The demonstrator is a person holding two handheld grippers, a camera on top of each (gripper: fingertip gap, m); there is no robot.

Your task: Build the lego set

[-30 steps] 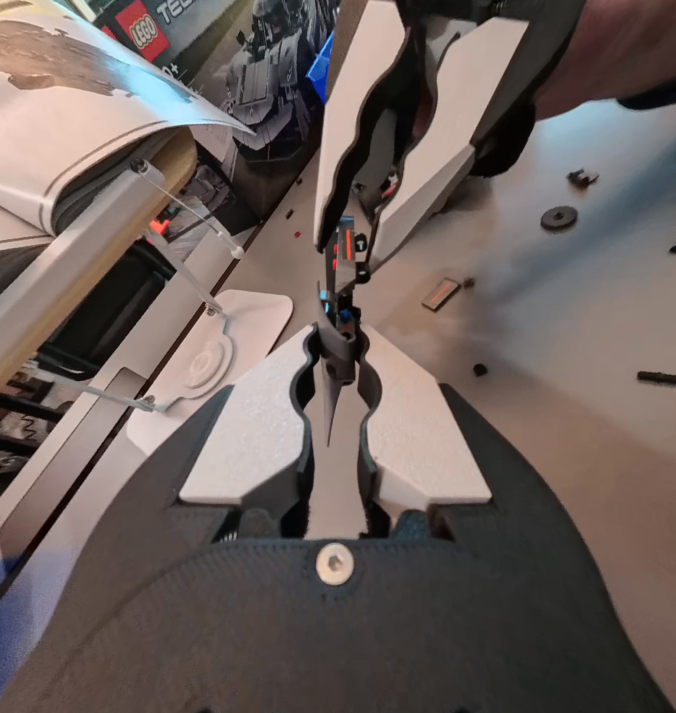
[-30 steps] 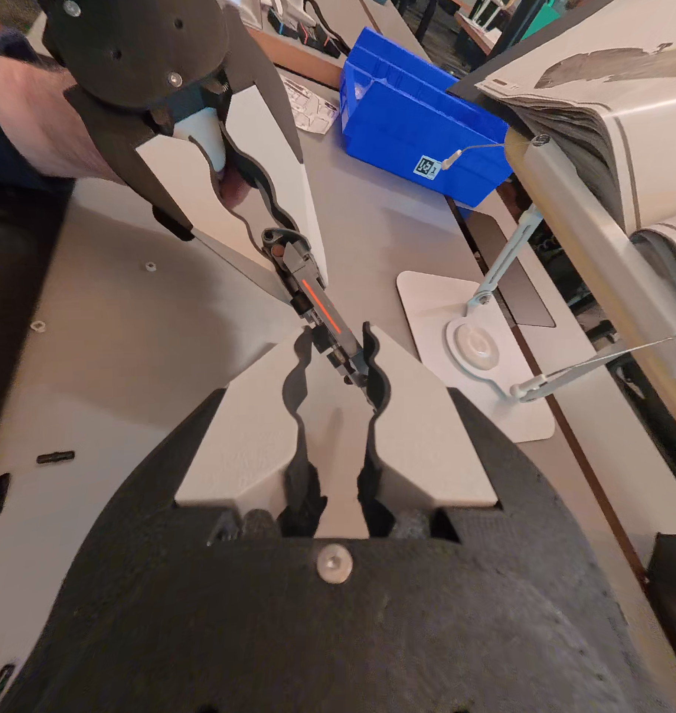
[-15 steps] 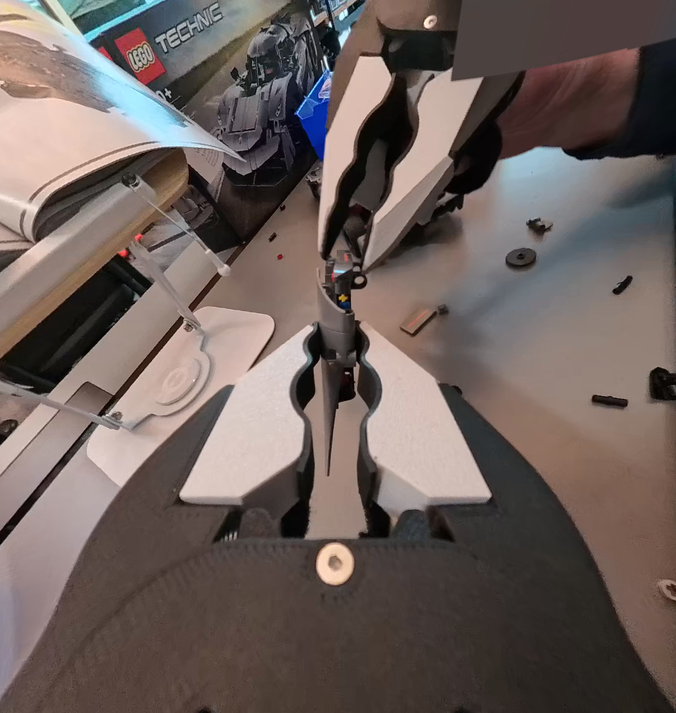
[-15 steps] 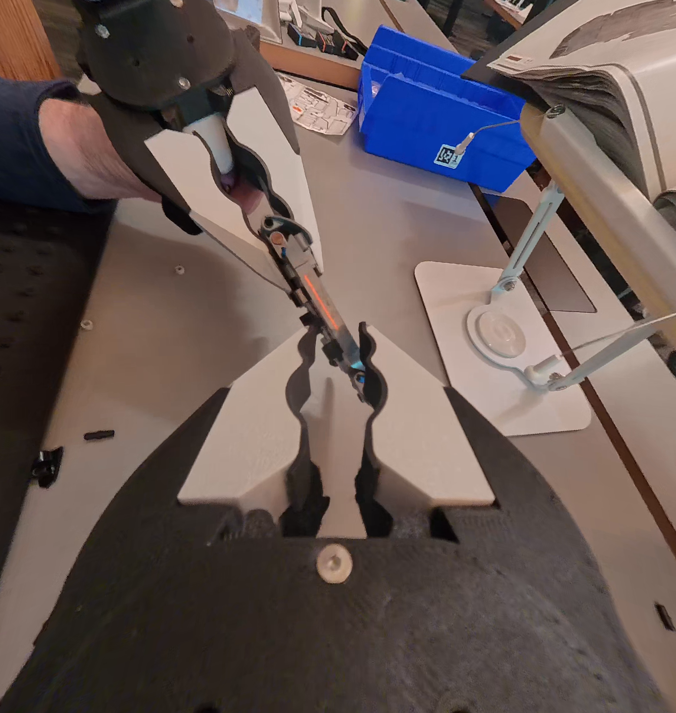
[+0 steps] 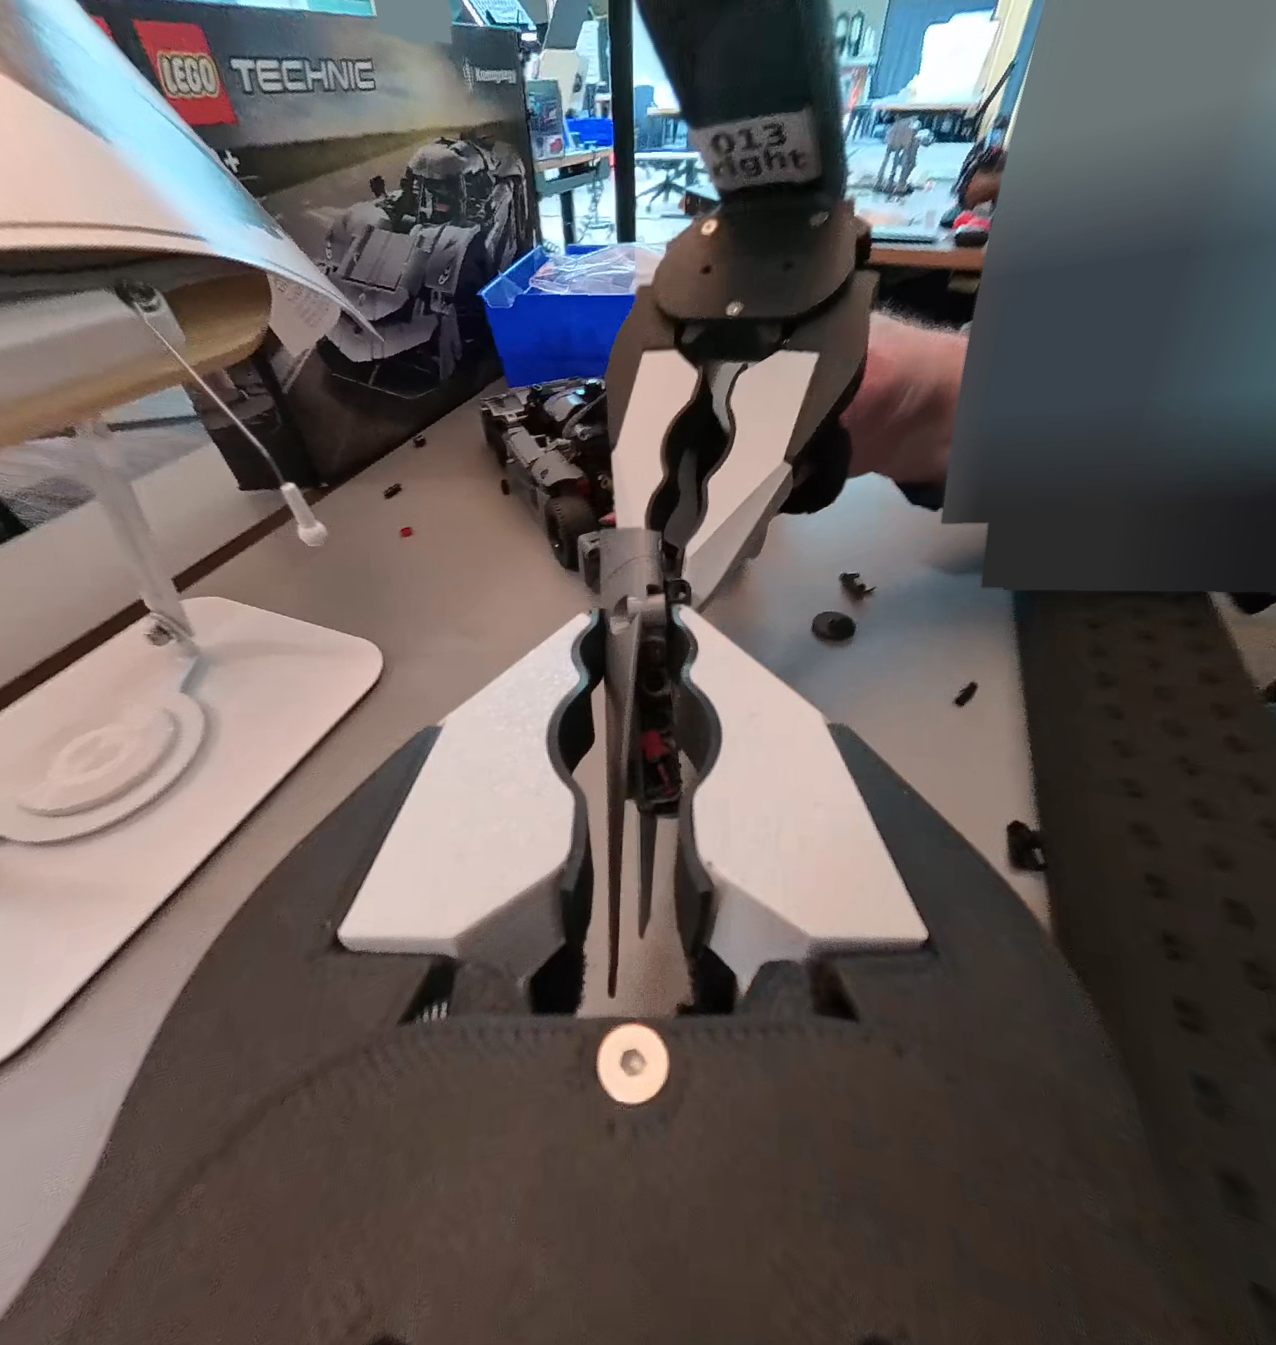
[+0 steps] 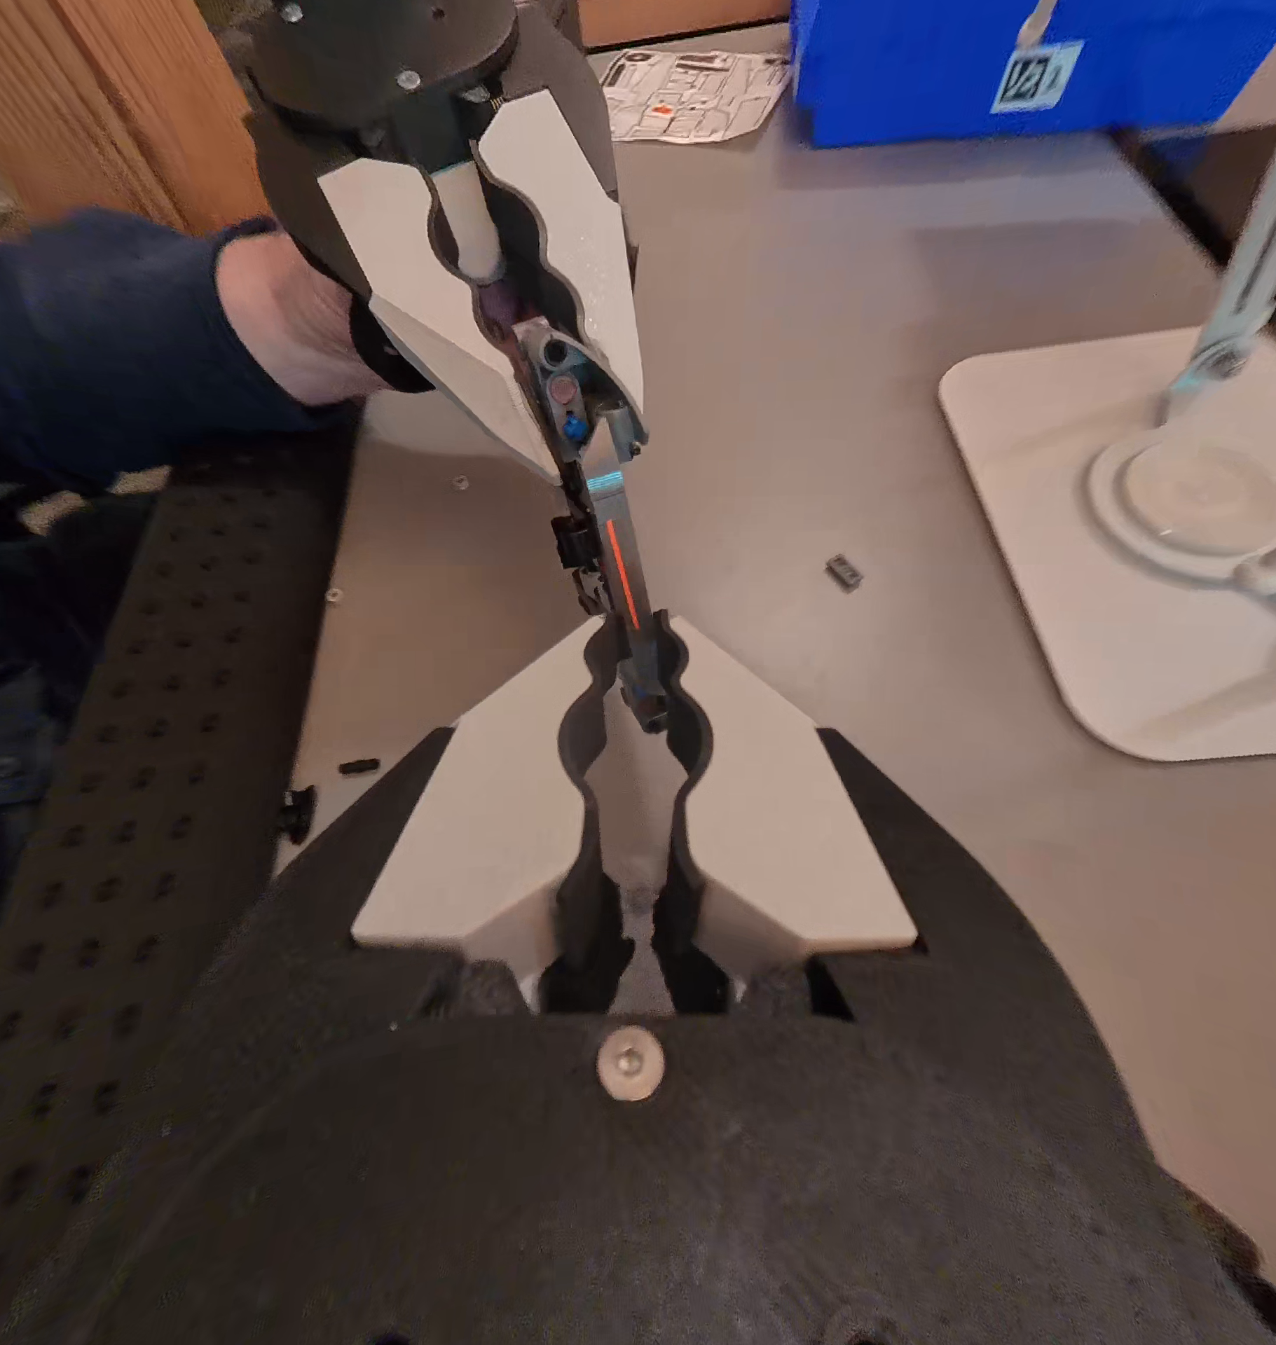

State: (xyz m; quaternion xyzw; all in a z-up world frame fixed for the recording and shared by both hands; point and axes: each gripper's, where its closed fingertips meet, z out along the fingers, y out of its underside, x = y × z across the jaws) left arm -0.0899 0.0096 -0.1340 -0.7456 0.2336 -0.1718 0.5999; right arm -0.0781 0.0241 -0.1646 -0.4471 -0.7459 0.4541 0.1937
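1. Left gripper (image 5: 638, 640) and right gripper (image 6: 631, 640) each pinch one end of the subassembly (image 6: 613, 524), held above the desk (image 6: 802, 364).
2. Light, stiff, thin; joints likely pop apart, so grip the ends.

Matt grey tabletop (image 6: 802, 349); glossy plastic bin (image 6: 911, 65).
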